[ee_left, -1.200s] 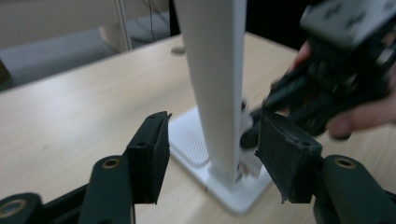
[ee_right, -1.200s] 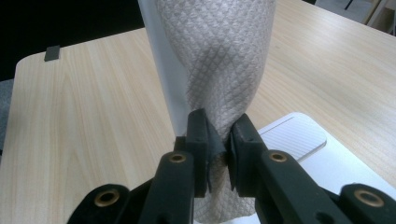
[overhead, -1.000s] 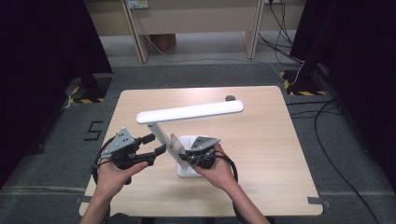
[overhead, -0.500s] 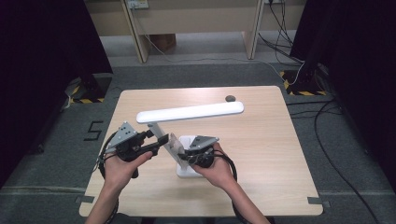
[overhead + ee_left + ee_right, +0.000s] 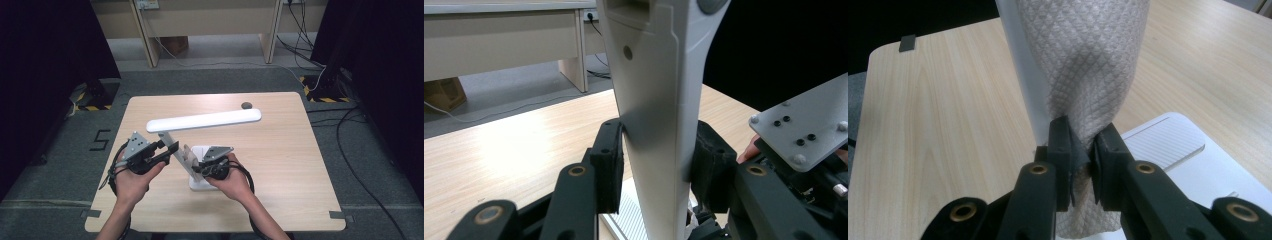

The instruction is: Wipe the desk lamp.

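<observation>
A white desk lamp stands on the table, its long light bar [image 5: 205, 120] level above a slanted stem [image 5: 181, 152] and a flat base [image 5: 199, 184]. My left gripper [image 5: 170, 149] comes at the stem from the left. Its jaws have just been closing, and in the left gripper view [image 5: 659, 160] both pads touch the stem's [image 5: 654, 100] sides. My right gripper [image 5: 198, 168] sits low at the stem's other side, shut [image 5: 1082, 150] on a beige quilted cloth [image 5: 1088, 65] that lies against the stem [image 5: 1020, 75], above the base [image 5: 1168, 145].
A small dark round object [image 5: 246, 105] lies near the table's [image 5: 285, 165] far edge. The right gripper's grey plate [image 5: 804, 130] is close beside my left jaws. Desk legs and cables [image 5: 350, 130] occupy the floor beyond and to the right.
My left gripper has moved right onto the lamp's stem and its jaws have narrowed from wide open to touching it. The right gripper, cloth and lamp have stayed put.
</observation>
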`<state>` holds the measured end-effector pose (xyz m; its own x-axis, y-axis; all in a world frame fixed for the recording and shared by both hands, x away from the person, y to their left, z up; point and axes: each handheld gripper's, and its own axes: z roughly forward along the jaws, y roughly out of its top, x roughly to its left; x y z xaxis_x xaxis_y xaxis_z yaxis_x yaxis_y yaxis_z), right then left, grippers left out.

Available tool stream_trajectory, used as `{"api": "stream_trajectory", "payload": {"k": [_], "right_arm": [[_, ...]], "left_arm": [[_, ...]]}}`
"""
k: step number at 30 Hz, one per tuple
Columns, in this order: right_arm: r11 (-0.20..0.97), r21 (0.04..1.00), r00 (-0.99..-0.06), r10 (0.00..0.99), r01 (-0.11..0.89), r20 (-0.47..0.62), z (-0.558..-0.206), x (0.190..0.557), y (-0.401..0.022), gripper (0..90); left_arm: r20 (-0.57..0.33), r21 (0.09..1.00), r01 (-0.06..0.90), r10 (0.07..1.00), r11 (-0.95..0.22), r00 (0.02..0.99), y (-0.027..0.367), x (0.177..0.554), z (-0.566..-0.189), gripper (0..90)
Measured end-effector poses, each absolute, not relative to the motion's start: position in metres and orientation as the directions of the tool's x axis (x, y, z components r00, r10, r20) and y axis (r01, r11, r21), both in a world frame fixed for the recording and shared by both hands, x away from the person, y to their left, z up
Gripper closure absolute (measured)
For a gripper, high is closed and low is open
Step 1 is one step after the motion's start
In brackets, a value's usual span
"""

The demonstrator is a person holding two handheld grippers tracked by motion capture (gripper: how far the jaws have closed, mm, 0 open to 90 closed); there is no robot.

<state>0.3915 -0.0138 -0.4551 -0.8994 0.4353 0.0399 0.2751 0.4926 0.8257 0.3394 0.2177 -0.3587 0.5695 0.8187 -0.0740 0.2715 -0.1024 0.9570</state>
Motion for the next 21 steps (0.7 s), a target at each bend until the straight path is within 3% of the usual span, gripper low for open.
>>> {"api": "stream_trajectory", "payload": {"k": [21], "right_arm": [[0.521,0.802,-0.899,0.437,0.292,0.043,-0.472,0.394,-0.017,80.9]], "left_arm": [[-0.082,0.955,0.281,0.826,-0.096,0.558,0.216,0.339,-0.358,61.1]]}}
